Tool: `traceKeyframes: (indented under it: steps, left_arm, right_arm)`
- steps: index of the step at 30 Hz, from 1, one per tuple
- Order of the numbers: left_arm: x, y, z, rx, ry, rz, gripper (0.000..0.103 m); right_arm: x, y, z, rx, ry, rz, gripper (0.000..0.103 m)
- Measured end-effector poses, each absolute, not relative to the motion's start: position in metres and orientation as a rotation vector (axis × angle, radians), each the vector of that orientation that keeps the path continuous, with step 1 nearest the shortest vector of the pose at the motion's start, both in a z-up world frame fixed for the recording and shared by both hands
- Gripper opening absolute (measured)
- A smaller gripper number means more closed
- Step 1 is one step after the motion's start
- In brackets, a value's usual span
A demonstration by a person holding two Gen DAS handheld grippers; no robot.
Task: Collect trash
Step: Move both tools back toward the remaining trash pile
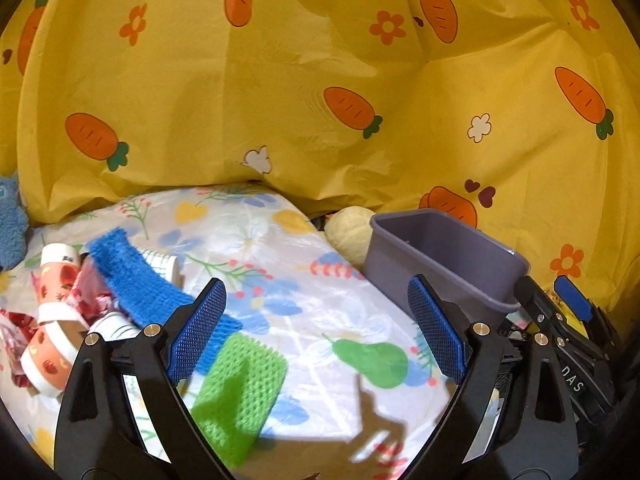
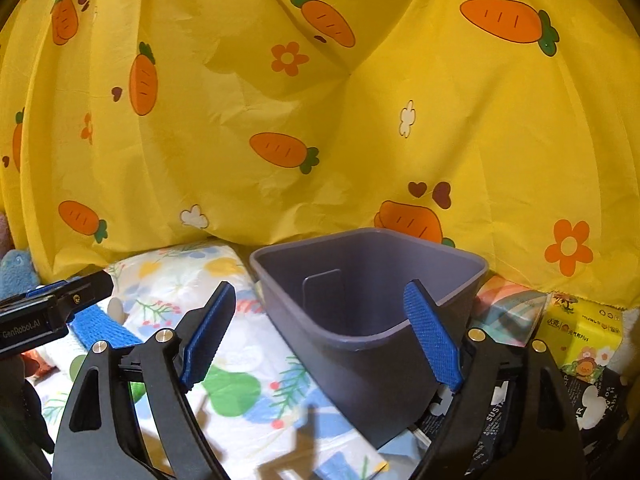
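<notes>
Left gripper (image 1: 318, 330) jaws wide apart and holding nothing, above floral tablecloth (image 1: 280, 248), right gripper (image 2: 326, 336) also spread and bare-handed, grey bin (image 2: 368, 300) just ahead, wrapper pile (image 1: 60, 312) at far left.

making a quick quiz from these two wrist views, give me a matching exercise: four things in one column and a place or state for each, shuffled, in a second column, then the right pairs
Things
1. grey bin
2. green mesh scrubber
3. blue knitted cloth
4. yellow tissue pack

Places or states
A. draped over the heap of crumpled wrappers at the left
B. lying flat on the floral table cover, just ahead of the left hand-held gripper
C. standing upright, nothing visible inside
D. to the right of the bin, at the foot of the carrot curtain

Pairs: 1-C, 2-B, 3-A, 4-D
</notes>
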State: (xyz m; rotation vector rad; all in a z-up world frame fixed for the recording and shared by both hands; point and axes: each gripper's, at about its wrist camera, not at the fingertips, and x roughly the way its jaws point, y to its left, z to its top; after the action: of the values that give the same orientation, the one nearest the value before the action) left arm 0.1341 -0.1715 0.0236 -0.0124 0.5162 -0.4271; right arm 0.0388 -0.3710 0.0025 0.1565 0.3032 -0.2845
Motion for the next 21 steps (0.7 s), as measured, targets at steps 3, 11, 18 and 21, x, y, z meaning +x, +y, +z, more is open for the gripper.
traceKeyframes:
  steps: [3, 11, 18, 21]
  left_arm:
    - [0.119, -0.137, 0.014, -0.002, 0.506, -0.341, 0.091]
    - [0.102, -0.03, -0.015, -0.049, 0.517, -0.06, 0.091]
    - [0.091, 0.021, -0.019, -0.103, 0.503, 0.034, 0.091]
    - [0.087, 0.025, -0.018, -0.101, 0.499, 0.031, 0.091]
  right_arm:
    - [0.036, -0.344, -0.001, 0.144, 0.32, -0.206, 0.083]
    - [0.043, -0.247, -0.031, 0.028, 0.429, 0.042, 0.083]
    - [0.053, -0.186, -0.059, -0.089, 0.519, 0.161, 0.083]
    - [0.06, -0.174, -0.067, -0.132, 0.55, 0.157, 0.078]
